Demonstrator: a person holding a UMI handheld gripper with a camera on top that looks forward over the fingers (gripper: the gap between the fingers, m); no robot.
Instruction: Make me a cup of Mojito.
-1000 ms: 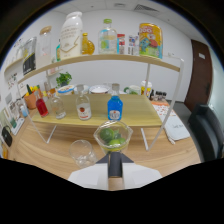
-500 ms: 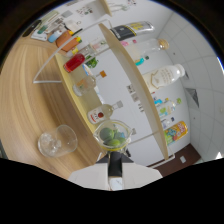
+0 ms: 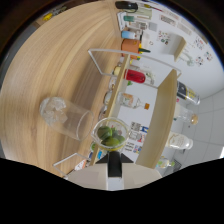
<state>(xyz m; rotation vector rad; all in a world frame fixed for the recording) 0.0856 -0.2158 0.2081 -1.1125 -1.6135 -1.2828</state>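
1. Since half a second ago my view has rolled further, so the wooden table (image 3: 45, 65) and the shelf (image 3: 162, 117) now stand almost on their side.
2. The small bowl (image 3: 111, 133) with green lime pieces (image 3: 109, 136) has stayed just ahead of my fingers, as in both earlier pictures, though the whole room has turned around it.
3. My gripper (image 3: 114, 162) holds this bowl at its near rim; the dark finger parts sit close together right under it, but the tips are hidden behind the bowl, so I cannot tell how far they are closed.
4. The empty glass (image 3: 64, 117) is just beside the bowl, on the table side. In this rolled view it looks to lie on its side, with its thick base pointing away from the bowl.
5. Beyond the bowl the shelf carries bottles: one with a red label (image 3: 135, 76), one clear (image 3: 129, 101), and an orange jar (image 3: 129, 45) further along.
6. A white wall (image 3: 200, 85) with small pictures is behind the shelf.
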